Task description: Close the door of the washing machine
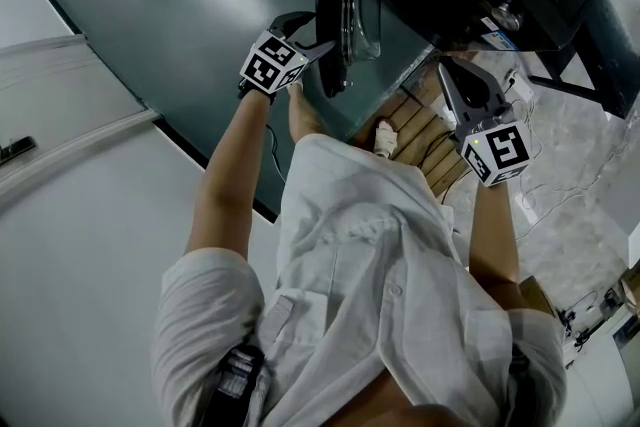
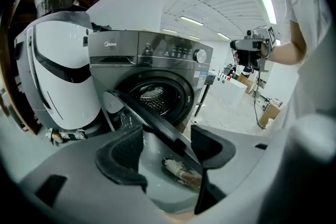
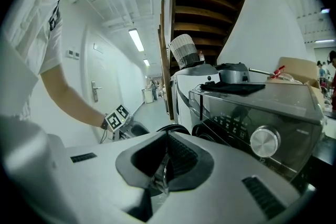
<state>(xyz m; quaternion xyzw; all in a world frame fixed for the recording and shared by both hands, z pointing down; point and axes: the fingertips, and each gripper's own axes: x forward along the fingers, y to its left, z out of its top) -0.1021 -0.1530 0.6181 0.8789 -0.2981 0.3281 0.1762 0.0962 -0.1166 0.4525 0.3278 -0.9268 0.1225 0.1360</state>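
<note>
Two tones of floor [image 1: 180, 5], left hand-held gripper [image 2: 167, 152] open astride washer door [image 2: 155, 124], right hand-held gripper [image 3: 164, 162] closed

**A:** Where is there room to move?

**B:** The grey floor [image 1: 170, 5] on the door's [image 2: 152, 118] open side is wide and bare. The drum mouth [image 2: 157, 97] behind the door gapes too.

**A:** And what's in the way?

**B:** The door itself, standing out edge-on between the spread jaws of the left hand-held gripper [image 2: 168, 136]. A white appliance [image 2: 58, 76] crowds the washing machine [image 2: 157, 50] on the hinge side. The person's foot [image 1: 385, 137] is by the wooden slats [image 1: 425, 125] below.
</note>
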